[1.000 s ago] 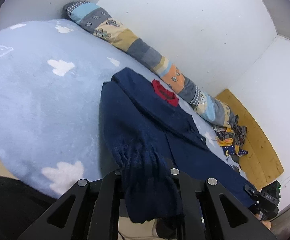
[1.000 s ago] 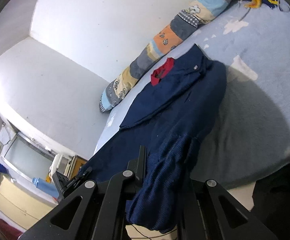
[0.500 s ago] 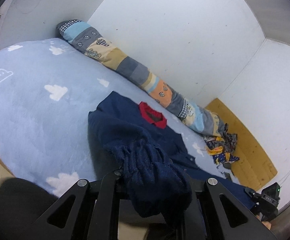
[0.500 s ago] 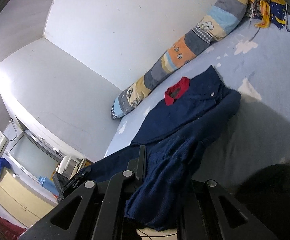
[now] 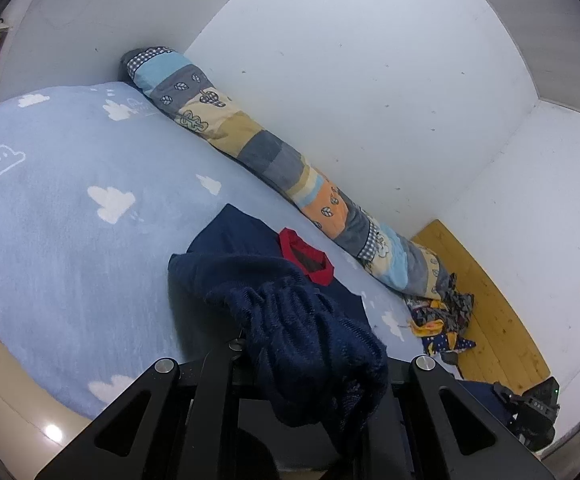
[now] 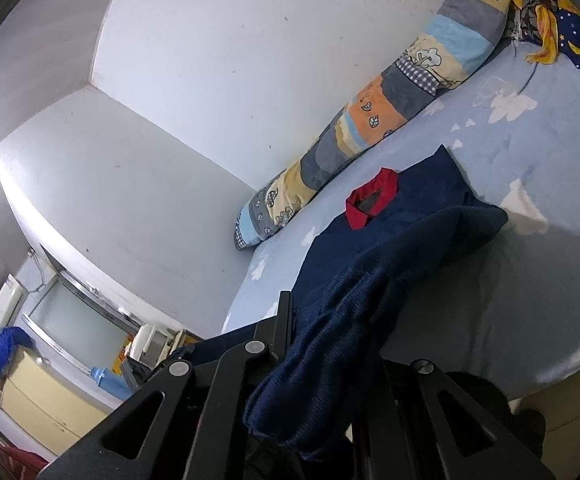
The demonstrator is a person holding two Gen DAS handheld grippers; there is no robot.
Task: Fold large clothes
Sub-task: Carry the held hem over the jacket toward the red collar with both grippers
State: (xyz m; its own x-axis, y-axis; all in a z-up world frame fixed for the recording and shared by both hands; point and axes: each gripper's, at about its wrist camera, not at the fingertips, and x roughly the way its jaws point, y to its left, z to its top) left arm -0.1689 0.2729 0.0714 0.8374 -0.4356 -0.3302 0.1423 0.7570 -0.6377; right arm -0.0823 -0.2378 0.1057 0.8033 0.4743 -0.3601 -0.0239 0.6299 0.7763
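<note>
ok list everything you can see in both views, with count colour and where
sweater: 1, navy with red collar, on the bed, hem lifted
blanket: 1, light blue with white clouds, covering the bed
long pillow: 1, patchwork, against the wall
crumpled clothes: 1 pile, dark with yellow, at the pillow's end
wooden board: 1, yellow, beyond the pile
cabinet: 1, cream, beside the bed
left gripper: 1, black, clamping the hem
right gripper: 1, black, clamping the hem

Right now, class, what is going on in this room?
A person holding two grippers is folding a navy sweater on a bed. The left gripper and the right gripper each have their jaws shut on bunched knit at the near edge, lifted off the bed. The red collar end lies flat.
</note>
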